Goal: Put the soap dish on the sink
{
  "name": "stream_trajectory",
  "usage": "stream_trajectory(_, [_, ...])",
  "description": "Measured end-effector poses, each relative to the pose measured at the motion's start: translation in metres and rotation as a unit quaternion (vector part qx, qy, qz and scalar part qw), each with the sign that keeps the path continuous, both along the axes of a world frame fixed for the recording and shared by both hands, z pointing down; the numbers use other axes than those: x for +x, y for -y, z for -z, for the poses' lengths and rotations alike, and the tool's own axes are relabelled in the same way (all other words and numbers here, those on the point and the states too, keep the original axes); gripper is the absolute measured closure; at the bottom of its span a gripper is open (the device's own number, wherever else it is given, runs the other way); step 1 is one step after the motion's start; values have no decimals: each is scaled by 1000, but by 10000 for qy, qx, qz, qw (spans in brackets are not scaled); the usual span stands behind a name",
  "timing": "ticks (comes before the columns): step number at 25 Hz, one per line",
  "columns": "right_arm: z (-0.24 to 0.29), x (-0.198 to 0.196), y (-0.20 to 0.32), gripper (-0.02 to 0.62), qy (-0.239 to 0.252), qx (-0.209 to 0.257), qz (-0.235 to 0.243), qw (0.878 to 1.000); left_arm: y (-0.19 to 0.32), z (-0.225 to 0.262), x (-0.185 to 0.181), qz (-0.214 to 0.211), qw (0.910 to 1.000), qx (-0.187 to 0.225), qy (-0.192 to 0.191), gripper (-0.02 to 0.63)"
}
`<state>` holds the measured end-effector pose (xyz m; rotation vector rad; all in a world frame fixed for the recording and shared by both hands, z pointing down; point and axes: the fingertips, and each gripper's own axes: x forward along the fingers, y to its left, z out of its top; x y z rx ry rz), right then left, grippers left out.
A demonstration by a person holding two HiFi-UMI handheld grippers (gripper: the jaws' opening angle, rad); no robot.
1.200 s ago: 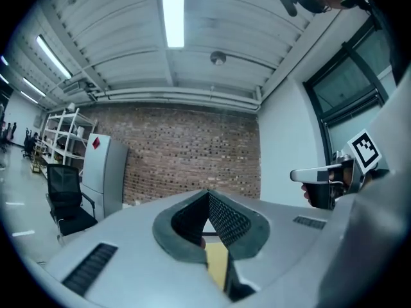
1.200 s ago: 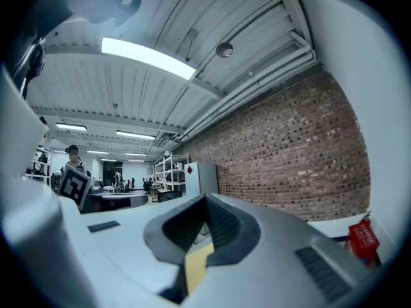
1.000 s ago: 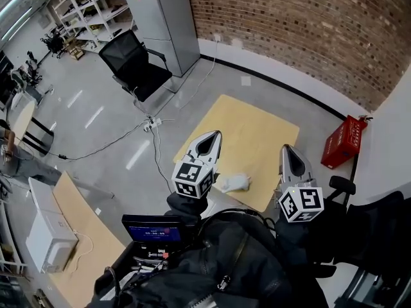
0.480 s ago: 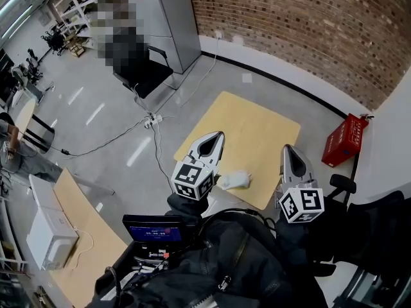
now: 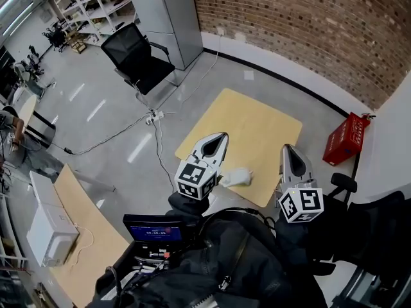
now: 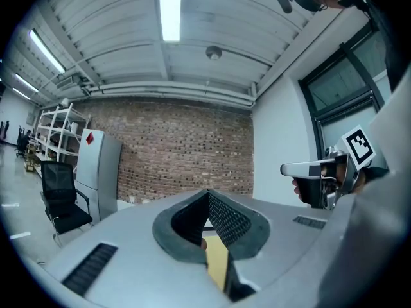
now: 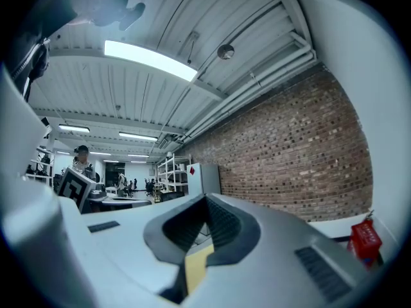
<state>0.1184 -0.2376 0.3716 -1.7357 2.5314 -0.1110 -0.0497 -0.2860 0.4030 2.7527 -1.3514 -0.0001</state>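
Head view, soap dish (image 5: 236,177) between left tongs (image 5: 215,143) and right tongs (image 5: 287,151), both pressed together, empty

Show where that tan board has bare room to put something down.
On the tan board, the far half toward the brick wall lies bare, and the right side near the red box. The near edge is crowded: a white object between the left gripper and right gripper.

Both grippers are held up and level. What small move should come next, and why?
Probably lower the left gripper toward the small white object on the yellow tabletop and open its jaws. It and the right gripper are shut, empty and pointing level, and that object, likely the soap dish, lies nearest the left one.
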Motion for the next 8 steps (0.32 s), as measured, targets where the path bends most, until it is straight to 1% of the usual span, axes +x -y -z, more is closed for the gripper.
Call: stream_trajectory(8, [-4, 1, -1, 591, -13, -40, -4, 10000, 0, -2, 0, 22, 10000, -21, -19, 606])
